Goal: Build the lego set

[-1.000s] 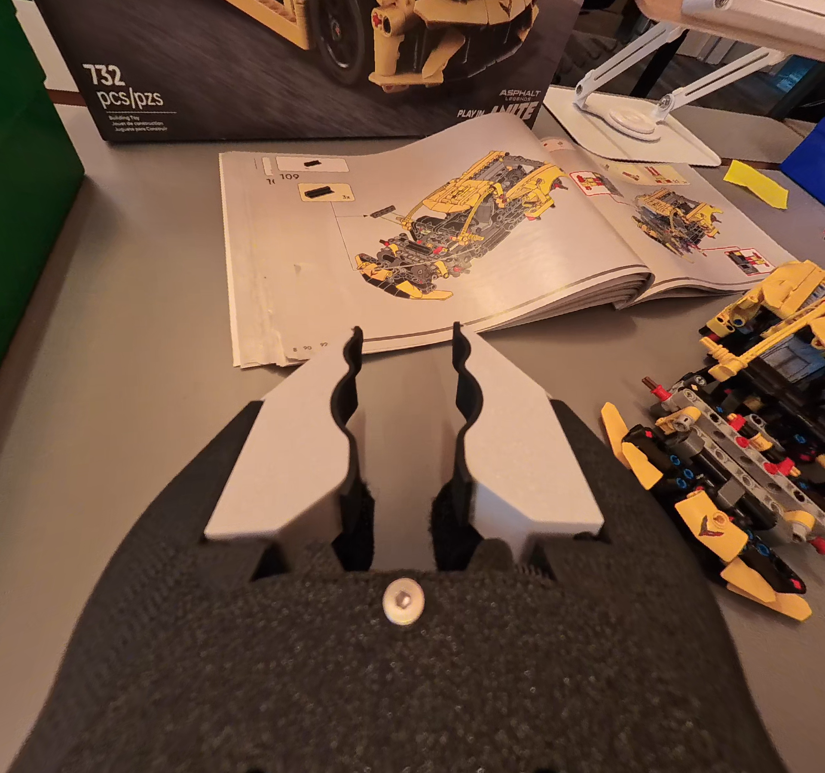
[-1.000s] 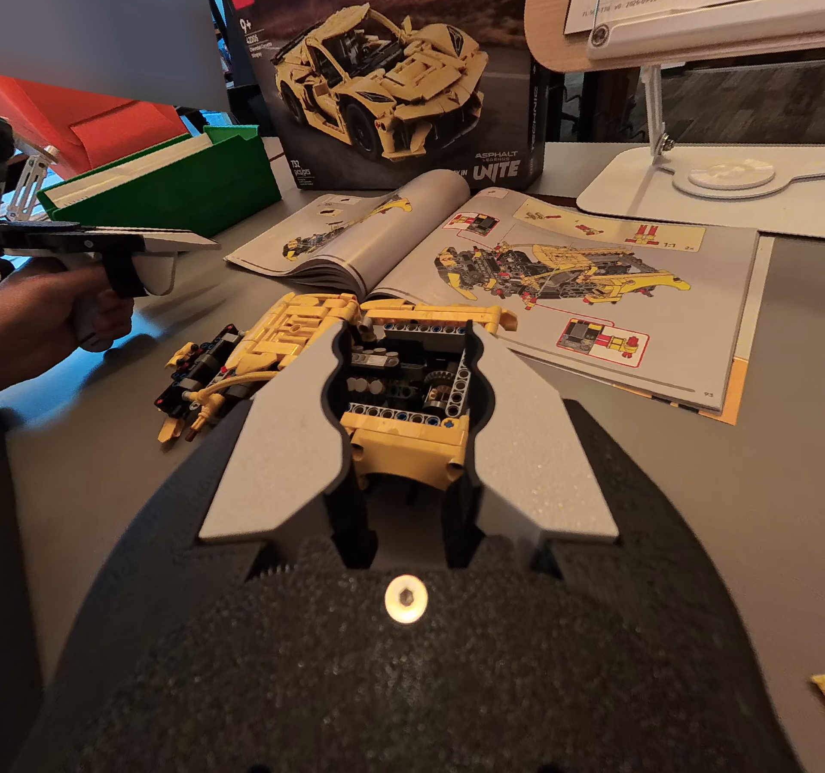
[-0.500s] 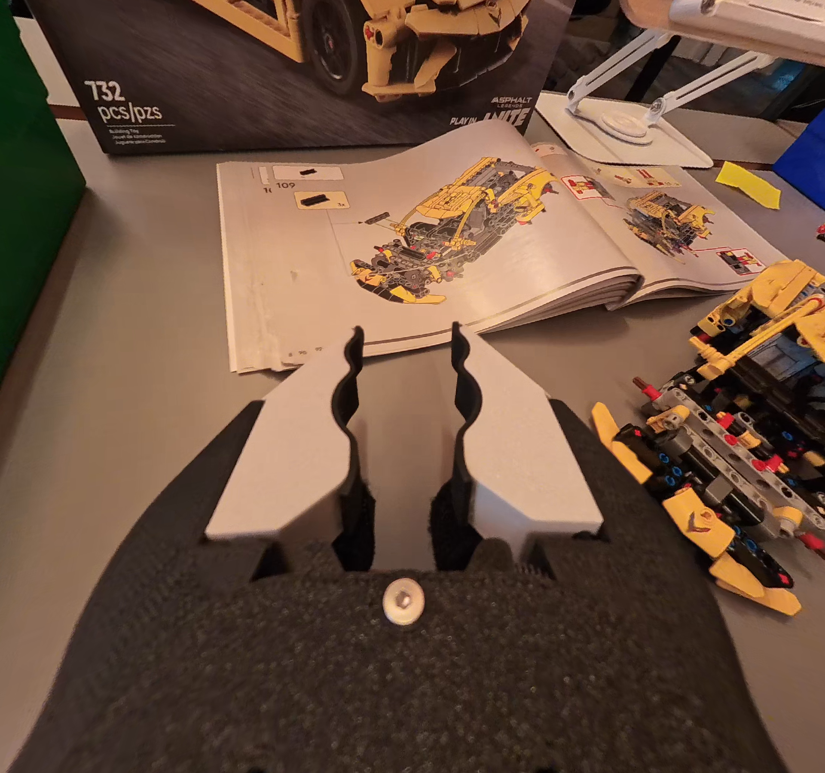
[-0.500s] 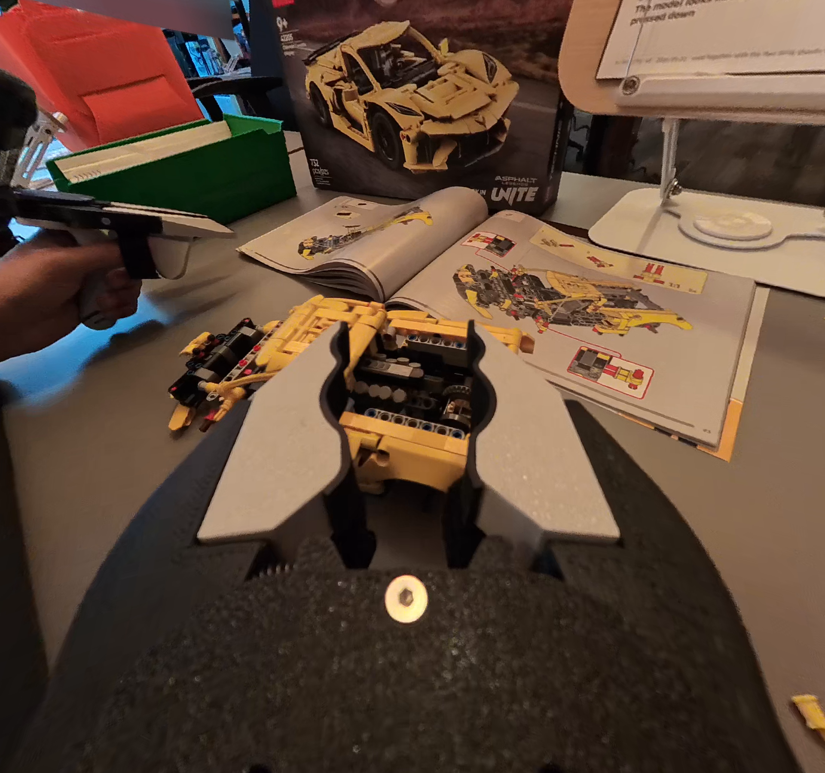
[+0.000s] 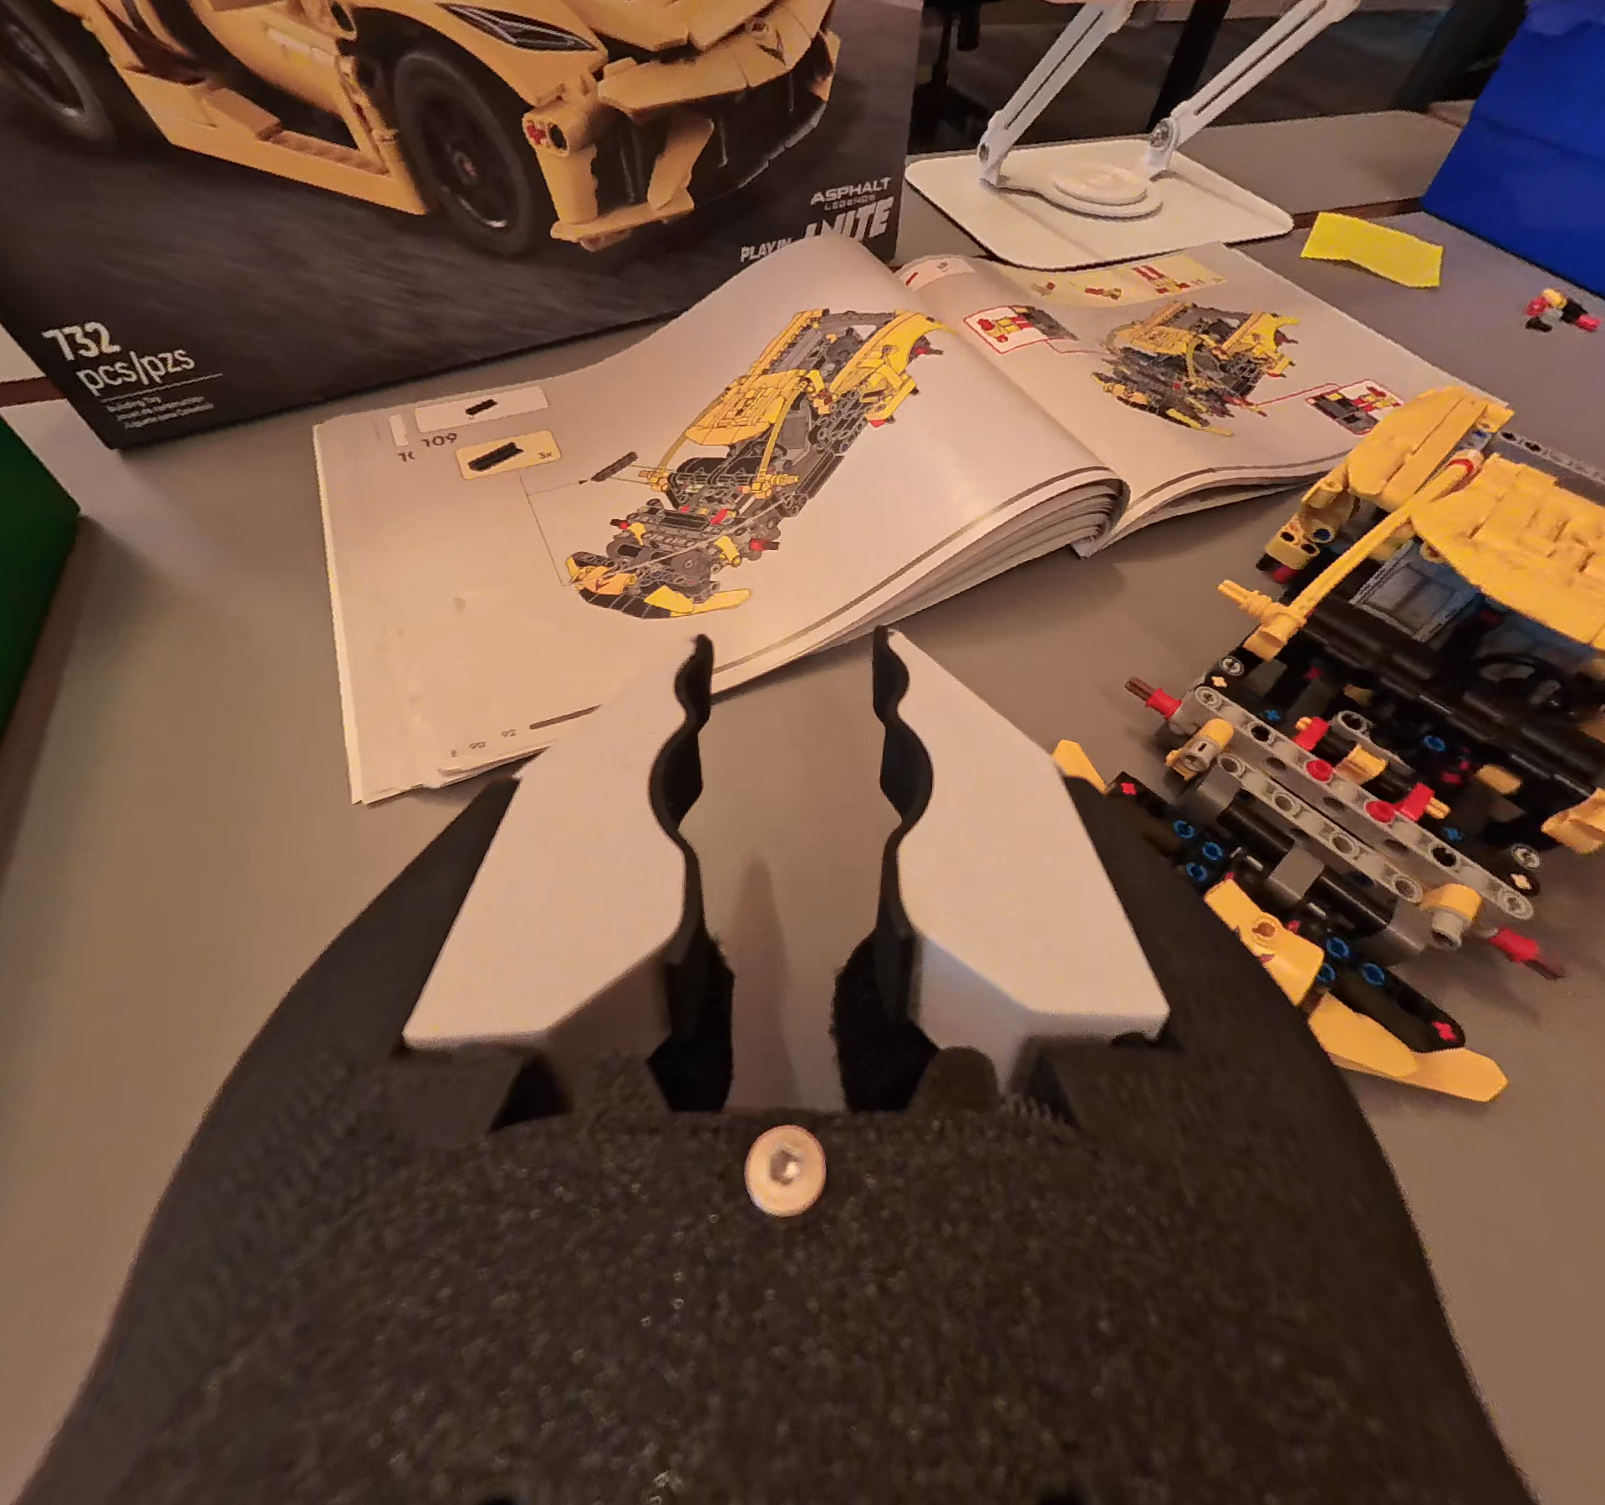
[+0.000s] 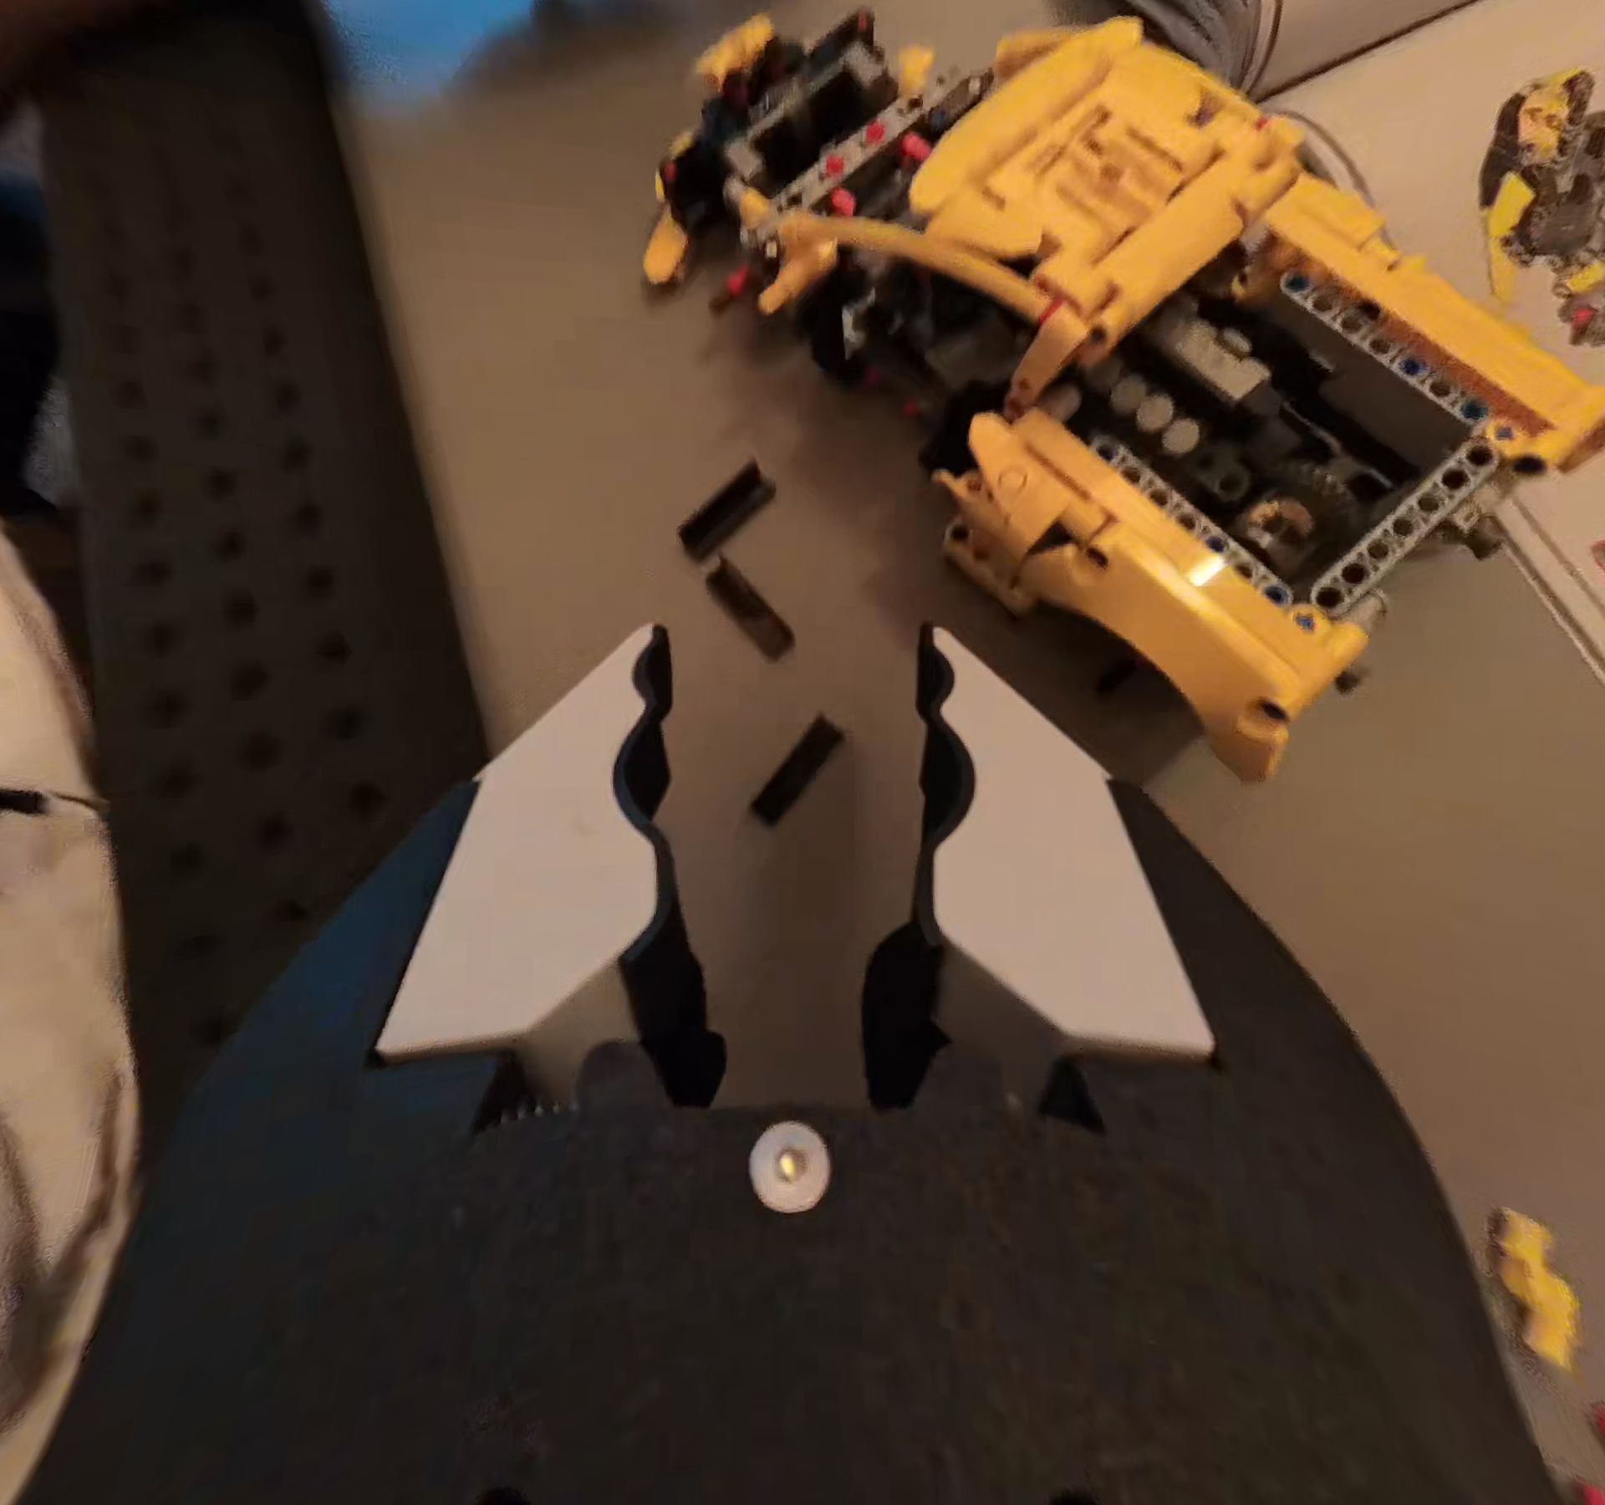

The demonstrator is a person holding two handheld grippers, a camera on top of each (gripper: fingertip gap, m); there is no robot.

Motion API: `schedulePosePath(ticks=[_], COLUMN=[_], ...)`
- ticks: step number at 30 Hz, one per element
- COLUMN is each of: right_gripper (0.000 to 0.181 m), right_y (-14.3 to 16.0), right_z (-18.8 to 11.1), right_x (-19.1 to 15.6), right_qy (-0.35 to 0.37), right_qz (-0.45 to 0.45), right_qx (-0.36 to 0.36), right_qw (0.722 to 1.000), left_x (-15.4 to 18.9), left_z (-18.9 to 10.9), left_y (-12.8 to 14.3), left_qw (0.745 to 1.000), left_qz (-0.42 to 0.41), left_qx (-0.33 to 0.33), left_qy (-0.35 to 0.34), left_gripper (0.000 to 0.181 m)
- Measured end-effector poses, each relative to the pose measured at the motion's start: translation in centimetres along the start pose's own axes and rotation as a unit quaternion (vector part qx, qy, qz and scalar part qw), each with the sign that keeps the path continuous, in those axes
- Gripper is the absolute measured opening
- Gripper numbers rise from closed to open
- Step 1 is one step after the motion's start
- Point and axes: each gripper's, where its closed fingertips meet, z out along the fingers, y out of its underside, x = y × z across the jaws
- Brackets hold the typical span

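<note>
Sitting on grey table (image 5: 174,812), half-built yellow lego car (image 6: 1155,351), beside open instruction booklet (image 5: 695,508); three loose black pieces (image 6: 795,768) near it; right gripper (image 6: 792,638) released above them; left gripper (image 5: 790,655) also released, empty

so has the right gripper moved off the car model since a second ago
Yes. The right gripper has let go and pulled back from the car model, now open above three loose black pieces on the table.
</note>
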Motion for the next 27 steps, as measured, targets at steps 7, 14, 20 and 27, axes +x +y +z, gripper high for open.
schedulePosePath(ticks=[7,14,20,27], right_gripper=[0.051,0.056,0.052,0.049], right_y=[6.0,3.7,4.0,3.3], right_z=[-0.5,1.6,-0.1,2.0], right_x=[-1.2,-5.0,-3.4,-1.7], right_qy=[-0.007,-0.080,-0.015,0.058], right_qz=[0.027,0.029,0.000,-0.004], right_qx=[-0.115,-0.074,-0.081,-0.051], right_qw=[0.993,0.994,0.997,0.997], left_x=[0.4,1.0,1.2,1.1], left_z=[0.1,0.2,0.3,0.5], left_y=[0.5,0.7,0.9,0.9], left_qw=[1.000,0.999,0.999,0.999], left_qz=[0.012,0.027,0.040,0.040], left_qx=[-0.010,-0.013,-0.017,-0.020], left_qy=[0.005,0.011,0.007,0.006], left_gripper=[0.037,0.037,0.037,0.037])
